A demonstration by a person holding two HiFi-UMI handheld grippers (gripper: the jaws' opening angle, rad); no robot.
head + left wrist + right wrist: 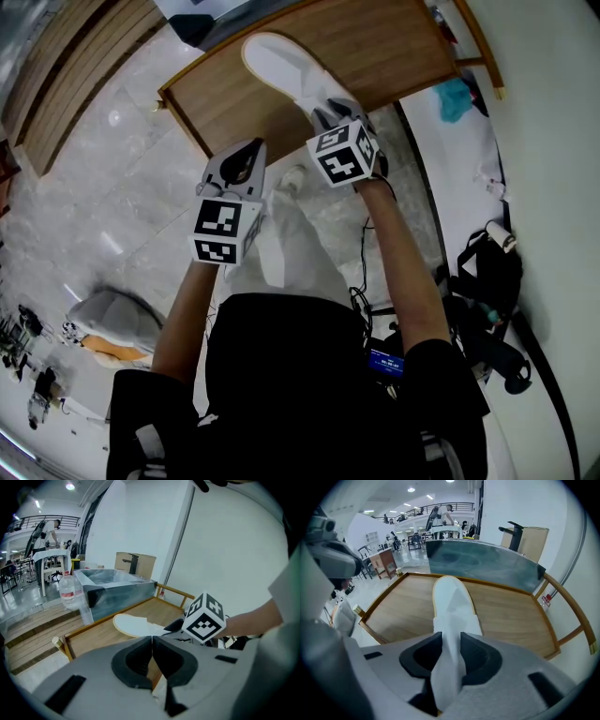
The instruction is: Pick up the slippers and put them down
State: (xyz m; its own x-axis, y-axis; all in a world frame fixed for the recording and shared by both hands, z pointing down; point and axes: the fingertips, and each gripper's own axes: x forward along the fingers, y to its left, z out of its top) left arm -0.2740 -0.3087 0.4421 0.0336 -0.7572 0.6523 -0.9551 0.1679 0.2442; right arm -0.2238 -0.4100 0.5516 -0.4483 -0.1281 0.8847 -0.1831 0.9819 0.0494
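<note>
At the far left of the head view, the pale stone floor (103,187) ran beside the low wooden worktop (394,47). The left gripper (249,150) hung over the floor just short of the worktop's near corner, tilted down. In the left gripper view its jaws were pressed together with nothing between them (152,644). Beyond them in that view, a plastic bottle (70,592) and a clear tank (117,590) stood at the worktop's far left side.

Next to the right came the white slipper (277,66). It lay lengthwise over the wooden surface with its toe pointing away from the person. Whether its sole rested fully on the wood could not be made out. From the left gripper view the slipper (129,624) showed as a pale oval on the boards (93,637).

The right gripper (323,111) was at the slipper's near end, angled steeply down, with its marker cube turned up toward the camera. In the right gripper view its jaws (450,646) pinched the slipper's folded white upper, both dark pads bearing on the fabric. The sole (450,597) stretched out ahead across the worktop (511,616), and the tank (487,562) stood along the far rim.

At the right edge of the head view, a black bag (487,272) sat on the floor by the white wall.
</note>
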